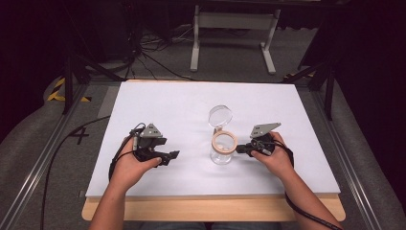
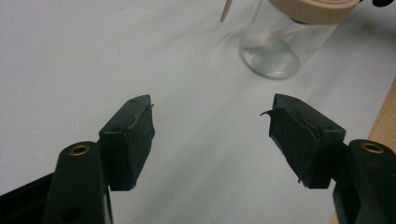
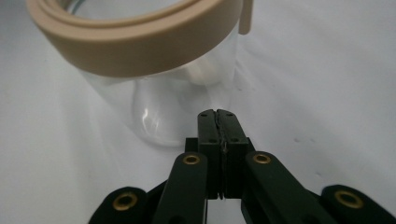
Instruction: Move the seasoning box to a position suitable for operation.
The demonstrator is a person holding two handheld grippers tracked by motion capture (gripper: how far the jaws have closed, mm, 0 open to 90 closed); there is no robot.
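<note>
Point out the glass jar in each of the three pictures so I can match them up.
High view: the glass jar stands right of the table's middle, lid flipped open behind it.
Left gripper view: the jar is at the top, right of centre, cut off by the edge.
Right gripper view: the jar is at upper left, just beyond the shut tool.
Shared landmark: the jar's tan rim.

A white table top (image 1: 158, 103) rests on a light wooden board whose edge (image 1: 210, 210) shows along the near side. Beyond the far edge, a white metal stand (image 1: 234, 28) sits on grey floor, with black cables (image 1: 143, 52) tangled to its left. Yellow-black hazard tape (image 1: 60, 88) marks the floor at far left.
</note>
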